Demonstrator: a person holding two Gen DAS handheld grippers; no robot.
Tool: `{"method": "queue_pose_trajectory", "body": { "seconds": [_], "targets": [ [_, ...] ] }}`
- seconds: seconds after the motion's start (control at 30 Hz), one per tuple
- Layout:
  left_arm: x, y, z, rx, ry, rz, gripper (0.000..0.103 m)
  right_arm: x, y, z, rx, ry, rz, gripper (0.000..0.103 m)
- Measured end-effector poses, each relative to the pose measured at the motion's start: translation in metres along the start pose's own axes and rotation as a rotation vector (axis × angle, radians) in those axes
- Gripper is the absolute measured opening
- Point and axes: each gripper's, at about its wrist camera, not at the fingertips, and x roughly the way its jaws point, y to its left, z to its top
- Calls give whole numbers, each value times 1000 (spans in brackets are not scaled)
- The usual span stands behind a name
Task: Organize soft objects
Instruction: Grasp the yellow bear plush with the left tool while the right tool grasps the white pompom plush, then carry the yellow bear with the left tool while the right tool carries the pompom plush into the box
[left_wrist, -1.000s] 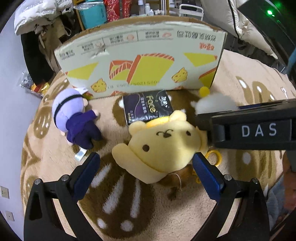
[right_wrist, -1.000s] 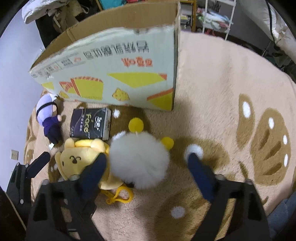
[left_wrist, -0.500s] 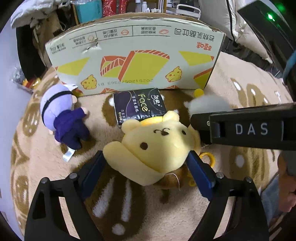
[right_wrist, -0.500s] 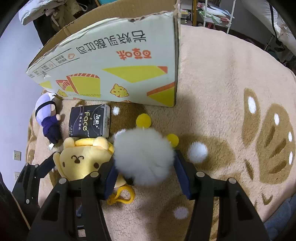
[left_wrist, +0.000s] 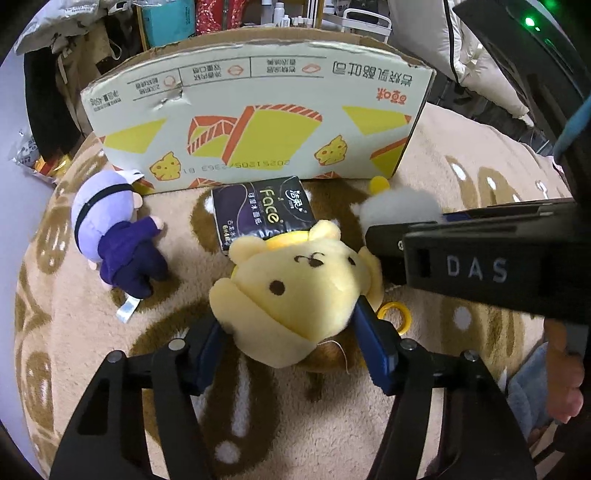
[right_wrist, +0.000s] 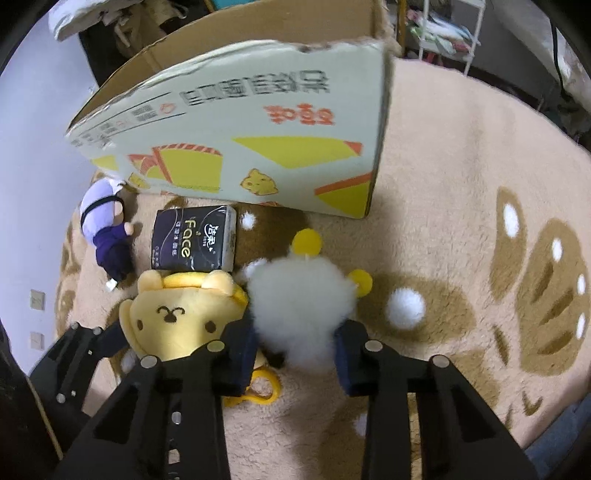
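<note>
Both grippers were wide a second ago; now the left gripper (left_wrist: 291, 332) is closing onto the yellow bear (left_wrist: 295, 291) and the right gripper (right_wrist: 295, 350) onto the white pompom (right_wrist: 301, 310), readying 2 lifts toward the box (right_wrist: 236, 147).

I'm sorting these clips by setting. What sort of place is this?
Most likely a lived-in room at home, a bedroom or living room. A plush patterned rug covers the floor, soft toys like the yellow plush lie on it, and clothes and bedding are piled behind the cardboard box.
</note>
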Motion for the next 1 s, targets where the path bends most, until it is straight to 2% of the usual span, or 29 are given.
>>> {"method": "queue_pose_trajectory", "body": {
  "seconds": [0.23,0.47,0.8,1.0],
  "targets": [
    [-13,6,-2,-5,-20,58,63,-17,0,1,8,-43,28,35],
    [-41,8,-3,-1,-100,115,63,-47,2,0,-9,-114,65,35],
    [-84,8,8,-31,-216,126,63,-96,1,-4,-29,-267,119,35],
    [-107,10,16,-10,-295,181,63,-127,2,-7,-36,-399,137,35]
  ]
}}
